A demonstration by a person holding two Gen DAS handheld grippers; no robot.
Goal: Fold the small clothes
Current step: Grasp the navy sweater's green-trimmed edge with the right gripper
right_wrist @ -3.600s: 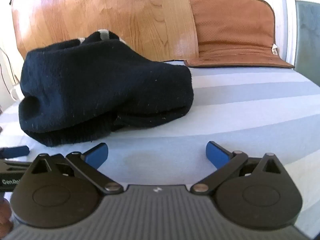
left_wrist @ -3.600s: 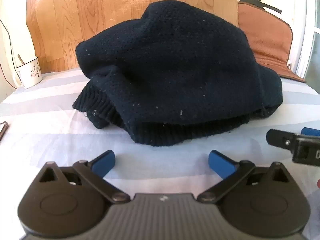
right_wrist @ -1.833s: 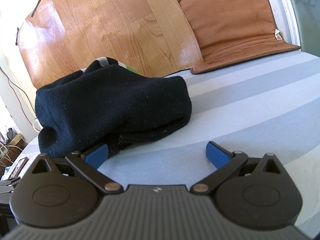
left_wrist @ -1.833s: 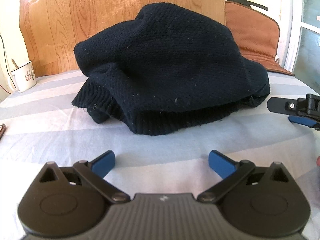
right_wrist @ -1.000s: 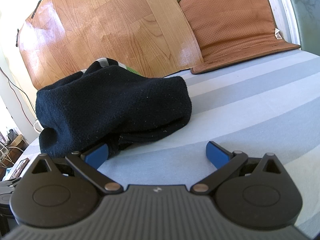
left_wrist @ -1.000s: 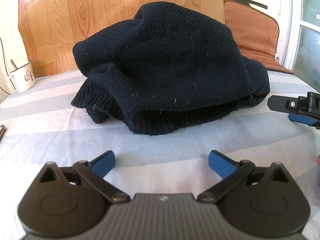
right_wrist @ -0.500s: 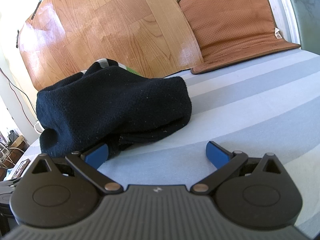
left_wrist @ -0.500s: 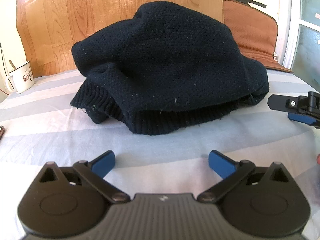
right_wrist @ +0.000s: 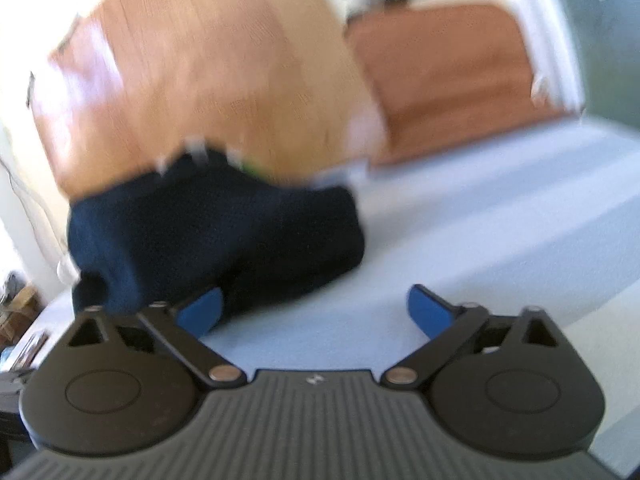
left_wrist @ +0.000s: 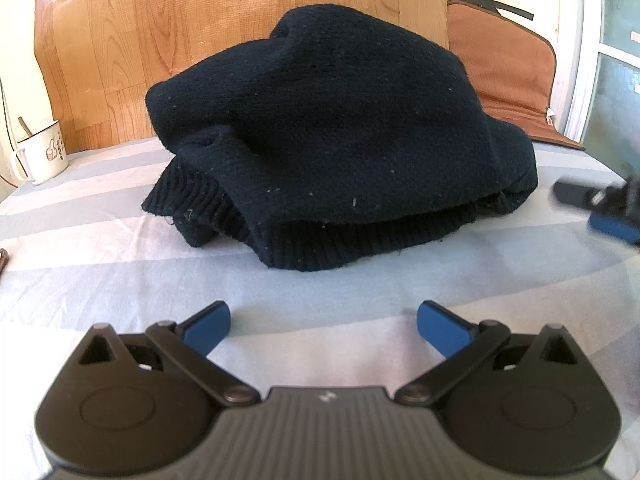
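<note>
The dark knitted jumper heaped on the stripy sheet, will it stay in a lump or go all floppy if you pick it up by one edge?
The dark navy knitted jumper would probably go floppy: it already slumps in soft folds. Its ribbed hem looks thick, so it should pinch easily without slipping. It likely will not roll, but the heap may drag across the pale striped sheet if pushed.

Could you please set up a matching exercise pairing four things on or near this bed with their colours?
Things:
1. sweater
2. mug
3. cushion
4. left gripper fingers

Colours:
A. white
B. blue
C. brown
D. black or very dark navy

Pairs: 1-D, 2-A, 3-C, 4-B
</note>
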